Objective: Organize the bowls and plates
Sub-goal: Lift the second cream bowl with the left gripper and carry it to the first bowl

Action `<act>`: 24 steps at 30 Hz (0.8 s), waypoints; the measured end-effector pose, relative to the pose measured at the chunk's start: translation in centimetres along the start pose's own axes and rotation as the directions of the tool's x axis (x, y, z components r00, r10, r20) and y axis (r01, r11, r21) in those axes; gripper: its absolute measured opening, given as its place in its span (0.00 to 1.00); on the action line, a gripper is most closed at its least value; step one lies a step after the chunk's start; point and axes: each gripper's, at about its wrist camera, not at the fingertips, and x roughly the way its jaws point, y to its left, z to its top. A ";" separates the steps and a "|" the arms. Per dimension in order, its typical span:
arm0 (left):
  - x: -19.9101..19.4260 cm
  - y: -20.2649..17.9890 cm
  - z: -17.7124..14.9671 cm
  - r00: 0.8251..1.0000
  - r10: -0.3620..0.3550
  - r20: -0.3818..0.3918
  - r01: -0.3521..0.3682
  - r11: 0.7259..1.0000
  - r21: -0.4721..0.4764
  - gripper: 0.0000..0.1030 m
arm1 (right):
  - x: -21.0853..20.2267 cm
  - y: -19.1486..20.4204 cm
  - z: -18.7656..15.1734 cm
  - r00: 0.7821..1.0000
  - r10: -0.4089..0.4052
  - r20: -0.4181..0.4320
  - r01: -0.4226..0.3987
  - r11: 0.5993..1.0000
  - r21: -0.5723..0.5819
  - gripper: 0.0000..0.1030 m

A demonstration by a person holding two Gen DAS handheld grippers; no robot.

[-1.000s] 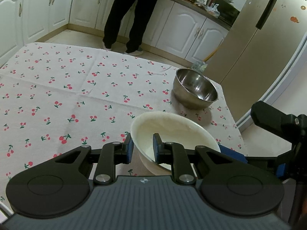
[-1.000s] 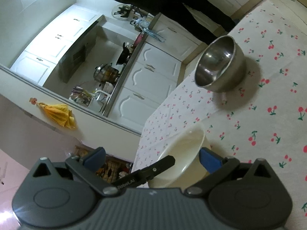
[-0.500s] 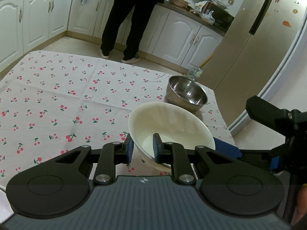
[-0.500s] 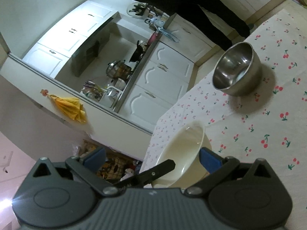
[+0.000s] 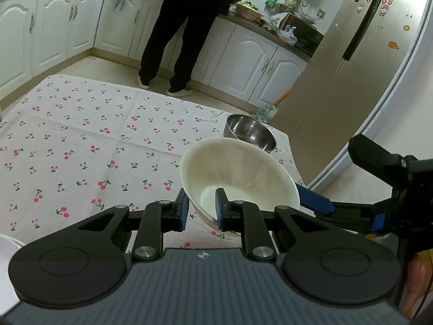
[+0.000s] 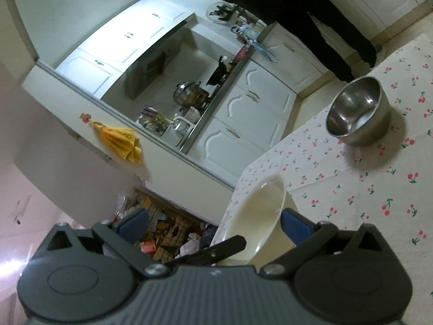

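Note:
My left gripper (image 5: 200, 211) is shut on the near rim of a cream bowl (image 5: 243, 173) and holds it tilted above the cherry-print tablecloth (image 5: 81, 149). The cream bowl also shows in the right wrist view (image 6: 259, 216). My right gripper (image 6: 213, 219) is open, its fingers on either side of the bowl's right edge without pinching it; it shows at the right of the left wrist view (image 5: 314, 200). A steel bowl (image 5: 250, 132) stands upright near the table's far right corner, beyond the cream bowl; it also shows in the right wrist view (image 6: 357, 111).
A person in black (image 5: 189, 32) stands at the kitchen counter beyond the table. A fridge (image 5: 365, 62) stands right of the table. White cabinets (image 5: 54, 27) line the far wall. A white object's edge (image 5: 5, 246) shows at the lower left.
The cream bowl has risen off the tablecloth in my left gripper and tilted. Both grippers have lifted, so the steel bowl looks farther and lower.

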 end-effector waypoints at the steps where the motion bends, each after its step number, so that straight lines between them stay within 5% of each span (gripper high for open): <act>1: -0.2 0.0 -0.1 1.000 -0.002 0.002 0.002 1.000 -0.002 0.17 | 0.0 0.2 0.0 1.000 0.005 -0.005 -0.005 1.000 -0.009 1.00; 24: -4.2 0.7 -3.4 0.999 -0.051 0.019 0.052 0.997 -0.056 0.18 | -1.5 1.6 -0.8 0.980 0.168 -0.104 -0.175 0.982 -0.066 1.00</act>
